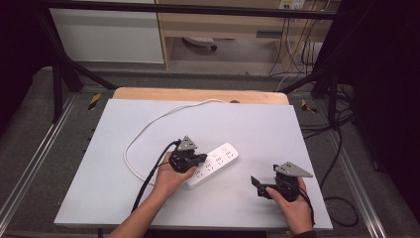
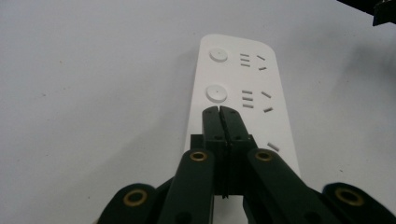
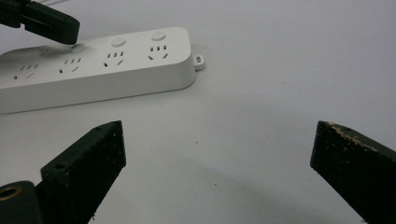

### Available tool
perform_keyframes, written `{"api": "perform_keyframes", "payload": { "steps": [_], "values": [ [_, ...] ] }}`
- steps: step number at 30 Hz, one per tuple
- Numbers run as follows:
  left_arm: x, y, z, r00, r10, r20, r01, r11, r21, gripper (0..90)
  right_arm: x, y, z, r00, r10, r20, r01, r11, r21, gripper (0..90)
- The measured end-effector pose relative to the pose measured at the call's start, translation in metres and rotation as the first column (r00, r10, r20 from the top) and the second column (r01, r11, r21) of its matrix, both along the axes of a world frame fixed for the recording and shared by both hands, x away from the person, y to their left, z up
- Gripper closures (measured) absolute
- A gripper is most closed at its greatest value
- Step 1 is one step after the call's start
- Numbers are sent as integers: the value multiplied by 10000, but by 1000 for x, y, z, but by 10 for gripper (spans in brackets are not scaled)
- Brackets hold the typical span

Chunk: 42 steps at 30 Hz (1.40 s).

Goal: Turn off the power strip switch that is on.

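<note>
White power strip [image 1: 213,165]: left gripper [image 2: 219,112], jaws closed, presses a switch button; right gripper [image 3: 217,154] wide, idle. Next, probably lift off.

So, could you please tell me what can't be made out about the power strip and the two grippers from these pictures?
- Left gripper view: the shut left gripper covers the near part of the power strip, so whether its jaws touch a button is unclear.
- Right gripper view: the strip's far end is cut off by the left edge.
- High view: the socket markings are too small, and the cord runs off the far edge of the table.
</note>
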<state>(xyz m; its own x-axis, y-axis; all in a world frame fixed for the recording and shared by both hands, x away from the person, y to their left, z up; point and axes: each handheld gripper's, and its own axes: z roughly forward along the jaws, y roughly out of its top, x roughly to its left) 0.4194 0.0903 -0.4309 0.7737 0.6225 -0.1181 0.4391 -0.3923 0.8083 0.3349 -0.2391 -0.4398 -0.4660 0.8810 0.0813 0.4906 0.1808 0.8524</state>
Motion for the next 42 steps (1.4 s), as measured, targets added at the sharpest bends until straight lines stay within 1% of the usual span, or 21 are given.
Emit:
{"api": "perform_keyframes", "payload": {
  "steps": [16, 20, 28, 42],
  "values": [
    [2, 0, -1, 9999, 123, -31, -122, 9997, 211, 900, 0, 0, 0, 10000, 10, -27, -10, 10000, 31, 42],
    [1, -1, -2, 9999, 96, 42, -97, 9996, 284, 900, 0, 0, 0, 10000, 18, -34, -18, 10000, 32, 42],
    [2, -2, -3, 10000, -30, 40, 28, 9993, 367, 900, 0, 0, 0, 10000, 25, -62, -25, 10000, 9, 42],
    [1, -3, -3, 9999, -21, 131, 13, 9984, 558, 900, 0, 0, 0, 9999, 37, -93, -37, 10000, -10, 42]
  ]
}}
